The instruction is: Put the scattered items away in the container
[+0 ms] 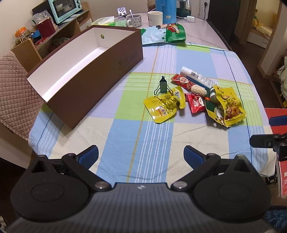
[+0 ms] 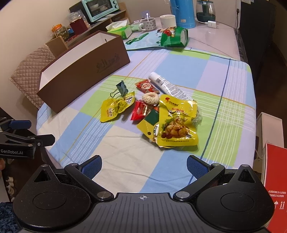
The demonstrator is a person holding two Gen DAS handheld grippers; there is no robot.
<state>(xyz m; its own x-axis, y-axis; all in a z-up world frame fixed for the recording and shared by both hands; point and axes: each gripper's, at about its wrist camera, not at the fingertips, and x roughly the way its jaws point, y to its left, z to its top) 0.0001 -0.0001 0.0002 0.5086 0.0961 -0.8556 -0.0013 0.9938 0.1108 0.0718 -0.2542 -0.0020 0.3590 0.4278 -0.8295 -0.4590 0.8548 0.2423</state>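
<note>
A long brown box [image 1: 93, 71] [image 2: 84, 71] with a white, bare inside stands at the table's left. A heap of items lies mid-table: a dark green binder clip [image 1: 162, 85] [image 2: 122, 88], a small yellow snack pouch [image 1: 165, 105] [image 2: 116, 107], a big yellow nut pouch [image 1: 227, 105] [image 2: 176, 121], red candy wrappers [image 1: 196, 103] [image 2: 140, 110], a white ring snack [image 1: 198, 90] [image 2: 150, 98] and a white tube [image 1: 199, 76] [image 2: 168, 86]. My left gripper [image 1: 141, 154] and right gripper [image 2: 144, 164] both hover open over the near edge, holding nothing.
A checked cloth [image 1: 161, 136] covers the near half of the table. At the far end stand mugs [image 1: 155, 17], a blue jug [image 2: 183, 12], a tissue box [image 2: 123, 29] and a green snack bag [image 1: 174, 33]. A padded chair [image 1: 12, 93] sits left, a red carton [image 2: 276, 179] right.
</note>
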